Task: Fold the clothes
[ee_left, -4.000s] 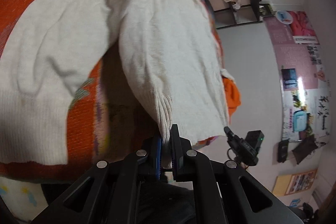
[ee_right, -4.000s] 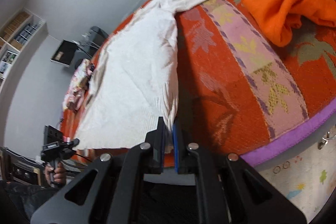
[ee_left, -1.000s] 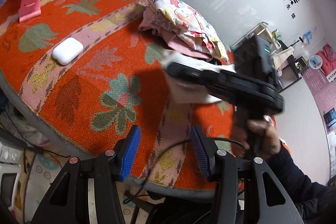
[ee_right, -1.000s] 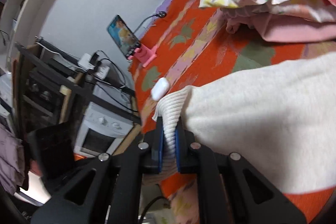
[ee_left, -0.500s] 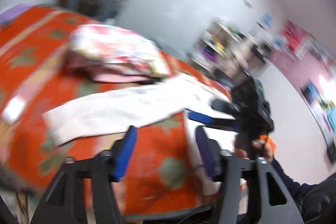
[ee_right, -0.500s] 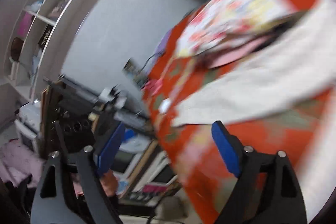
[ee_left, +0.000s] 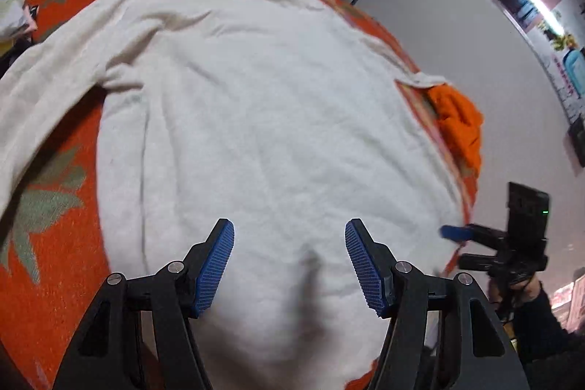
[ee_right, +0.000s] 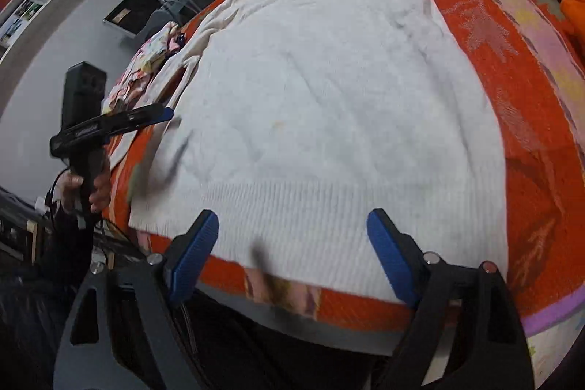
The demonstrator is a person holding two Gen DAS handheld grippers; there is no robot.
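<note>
We see no readable label on the cream sweater (ee_left: 263, 119), spread flat on the orange surface (ee_left: 55, 265), hem toward 6 o'clock, neckline at 12. Our left claw (ee_left: 289, 265) and right claw (ee_right: 292, 254) gape, holding nothing.

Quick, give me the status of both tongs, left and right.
Left tongs: open, holding nothing, over the white sweater.
Right tongs: open, holding nothing, at the sweater's ribbed hem.
</note>
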